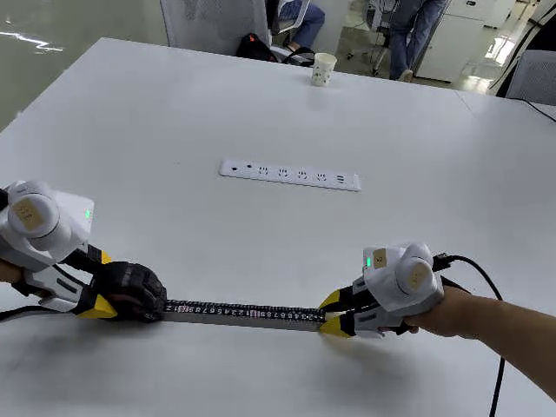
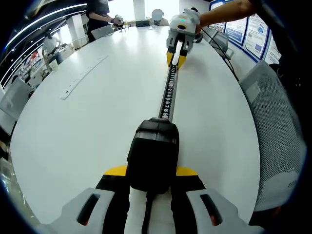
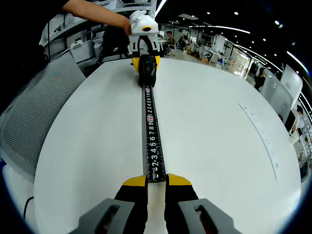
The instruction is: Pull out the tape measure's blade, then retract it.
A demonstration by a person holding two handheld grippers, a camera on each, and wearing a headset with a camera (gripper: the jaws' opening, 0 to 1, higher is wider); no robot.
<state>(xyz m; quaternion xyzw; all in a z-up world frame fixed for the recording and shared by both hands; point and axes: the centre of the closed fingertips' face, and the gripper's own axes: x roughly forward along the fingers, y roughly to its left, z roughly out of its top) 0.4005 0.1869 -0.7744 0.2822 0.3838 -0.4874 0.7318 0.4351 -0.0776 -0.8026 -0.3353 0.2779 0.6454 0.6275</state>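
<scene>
On the white table [image 1: 174, 113], the left gripper [image 1: 102, 282] had its jaws clamped on the black tape measure [image 1: 132, 291], down near the edge closest to the person. Its blade [image 1: 243, 310] lay drawn out flat along the tabletop, numbers up, reaching the right gripper [image 1: 332, 313], whose jaws were pinched together on the blade's tip. Beyond them a white power strip [image 1: 288, 174] lay mid-table, and a paper cup [image 1: 323, 69] stood near the far edge.
</scene>
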